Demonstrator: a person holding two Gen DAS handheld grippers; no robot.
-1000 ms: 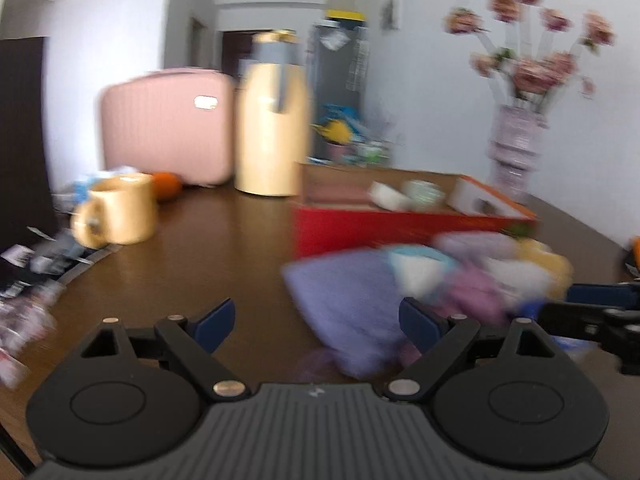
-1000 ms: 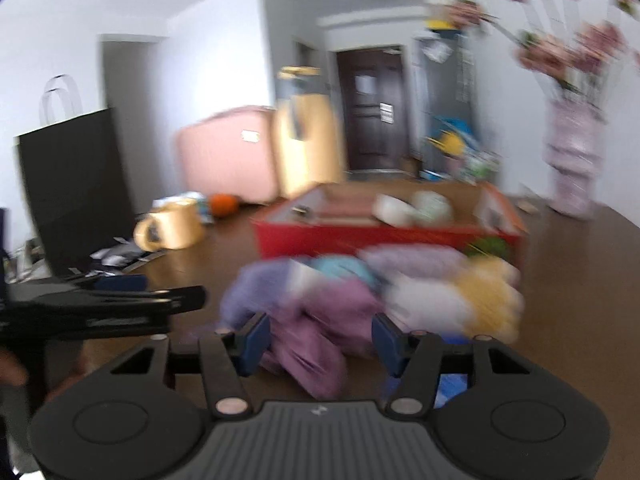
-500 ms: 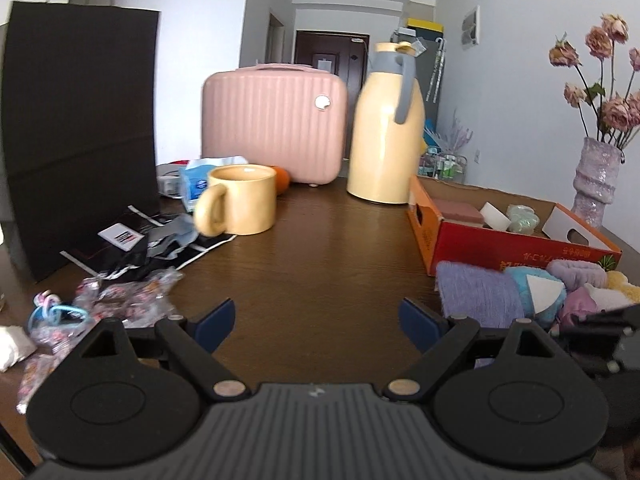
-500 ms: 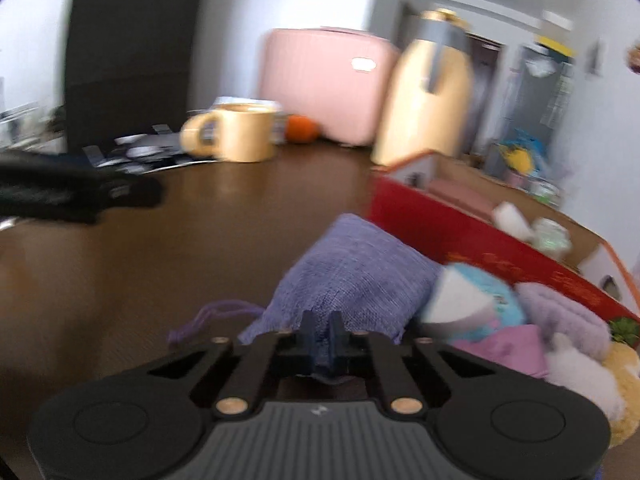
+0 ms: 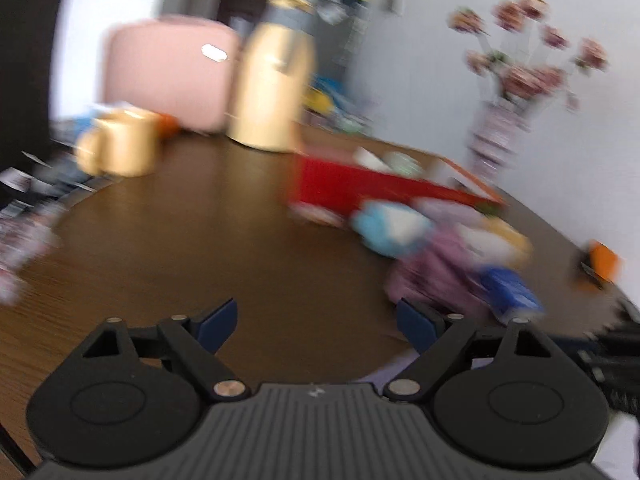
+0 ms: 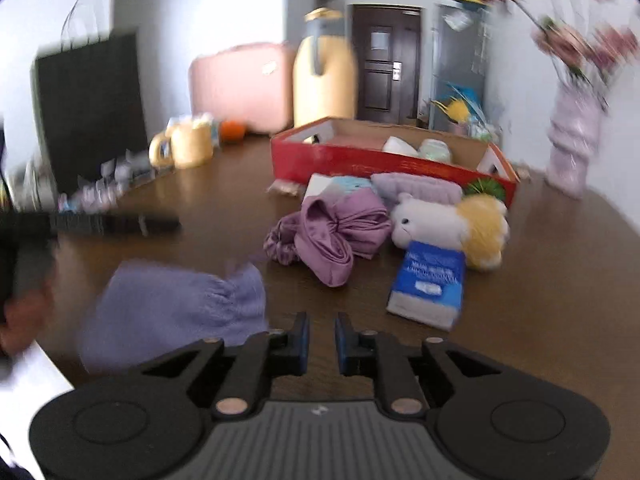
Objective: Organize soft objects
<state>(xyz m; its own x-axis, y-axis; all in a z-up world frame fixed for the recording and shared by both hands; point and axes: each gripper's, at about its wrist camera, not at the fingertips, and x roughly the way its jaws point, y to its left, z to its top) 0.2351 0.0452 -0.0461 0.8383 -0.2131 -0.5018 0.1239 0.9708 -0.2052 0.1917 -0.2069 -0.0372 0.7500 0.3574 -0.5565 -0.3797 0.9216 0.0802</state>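
A lavender drawstring pouch (image 6: 172, 312) lies on the brown table near its front edge, just left of my right gripper (image 6: 321, 340), whose jaws stand slightly apart and hold nothing. A pile of soft things lies ahead: a purple satin bow with scrunchie (image 6: 336, 232), a white and yellow plush (image 6: 452, 224), a lilac band (image 6: 416, 190) and a blue tissue pack (image 6: 430, 284). My left gripper (image 5: 316, 326) is open and empty over bare table; the blurred pile (image 5: 436, 244) is to its right.
A red cardboard box (image 6: 384, 160) with a few items stands behind the pile. A yellow mug (image 6: 186, 146), yellow thermos (image 6: 324, 80), pink case (image 6: 240, 84), black bag (image 6: 88, 108) and flower vase (image 6: 572, 144) ring the table. The table edge is at my lower left.
My right gripper carried the lavender pouch away from the pile to the near left, then let it go and its jaws parted a little. My left gripper swung right, staying open.
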